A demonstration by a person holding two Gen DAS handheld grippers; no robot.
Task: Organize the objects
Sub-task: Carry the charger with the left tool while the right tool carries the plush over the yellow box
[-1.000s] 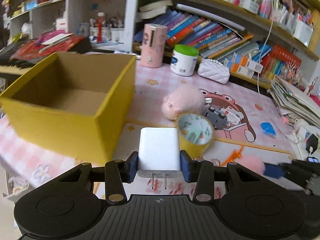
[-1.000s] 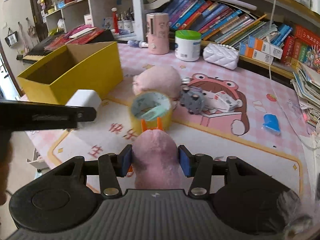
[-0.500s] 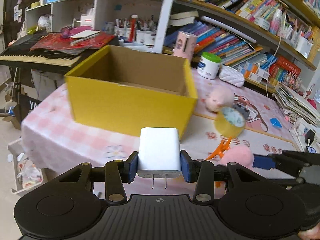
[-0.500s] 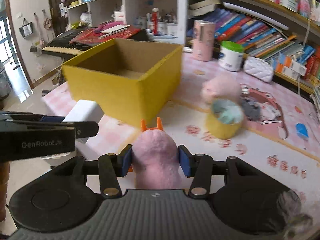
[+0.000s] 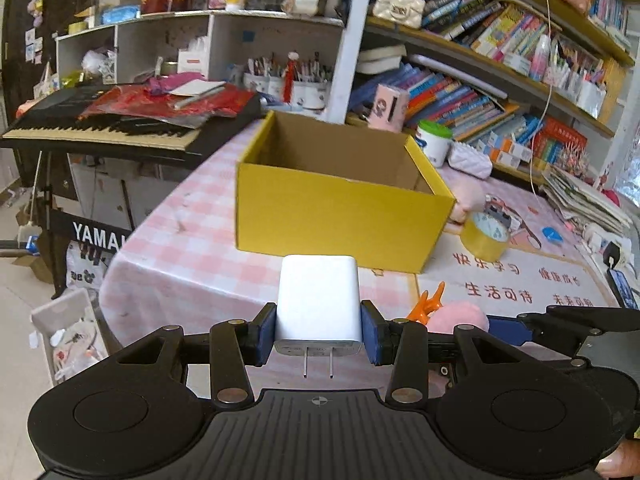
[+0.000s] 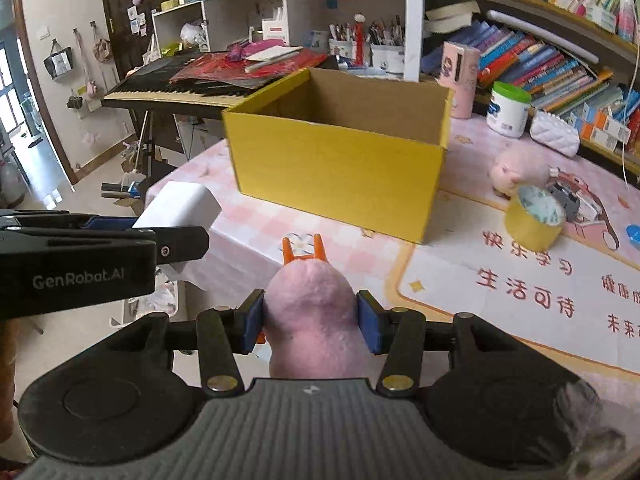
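Observation:
My left gripper (image 5: 319, 334) is shut on a white plug charger (image 5: 318, 296), prongs pointing back at the camera. It hangs over the near table edge, in front of the open yellow cardboard box (image 5: 340, 208). My right gripper (image 6: 310, 320) is shut on a pink plush toy (image 6: 312, 304) with orange antlers (image 6: 302, 250). The box (image 6: 336, 160) stands ahead of it and looks empty where its floor shows. In the right wrist view the left gripper (image 6: 152, 236) with the charger (image 6: 180, 206) is at the left. The pink plush (image 5: 452, 314) shows at the right in the left wrist view.
A yellow tape roll (image 6: 534, 222), a pink pig plush (image 6: 518, 172) and a small grey toy (image 6: 564, 198) lie right of the box on the pink table mat (image 6: 520, 280). A keyboard (image 5: 100, 128) stands behind left. Bookshelves (image 5: 480, 96) line the back.
Both grippers have drawn back and to the left along the table with their loads. The box has gone from close at the left to centred and farther ahead.

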